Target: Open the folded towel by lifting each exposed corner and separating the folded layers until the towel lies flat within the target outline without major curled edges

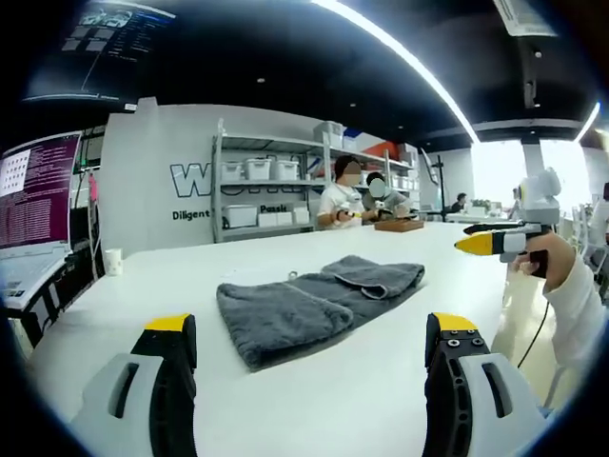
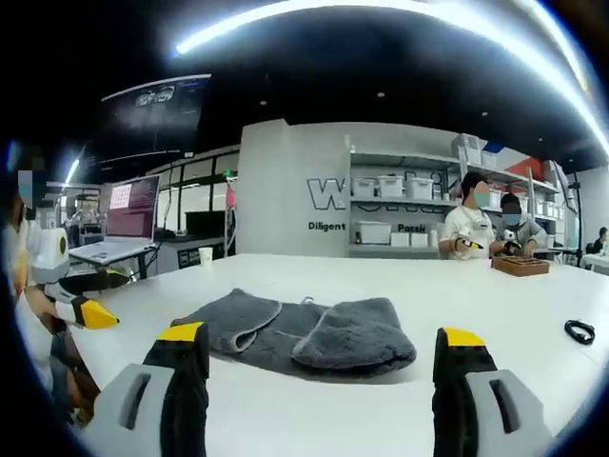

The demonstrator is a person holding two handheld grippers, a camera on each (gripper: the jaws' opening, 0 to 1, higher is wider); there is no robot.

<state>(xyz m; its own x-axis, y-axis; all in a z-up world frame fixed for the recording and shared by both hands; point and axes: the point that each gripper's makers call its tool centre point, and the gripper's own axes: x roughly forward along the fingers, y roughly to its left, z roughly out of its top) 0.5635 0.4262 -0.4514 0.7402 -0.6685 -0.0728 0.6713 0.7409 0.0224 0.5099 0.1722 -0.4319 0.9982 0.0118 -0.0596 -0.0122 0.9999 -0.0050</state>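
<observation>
— Yellow-tipped jaws of the left gripper [image 1: 309,333] come up nearest in the left gripper view, set wide apart with nothing between them, hanging over the white table [image 1: 381,400].

— And the other pair?

— Same story: the right gripper [image 2: 324,345] stands spread and empty in its own view. From the left gripper view you also catch it at the right edge, held in a hand [image 1: 540,255] with a white sleeve; there its yellow tips look drawn to a point, though it's too small to be sure.

— Where's the towel?

— The towel [image 1: 319,303] lies on the table beyond the jaws, about mid-table, touching neither gripper. Grey, plush, still folded over on itself, one end a flatter slab, the other a rounded bunched hump.

— Which way does it run?

— In the left gripper view its long axis goes from the near left to the far right; in the right gripper view the towel [image 2: 304,333] runs nearly straight across.

— Anything one view has alone?

— The right gripper view shows a small black loop [image 2: 579,330] on the table at right, and the left gripper [image 2: 84,312] at its left edge. Both show shelving [image 1: 271,186] and two seated people [image 1: 357,195] behind.
</observation>
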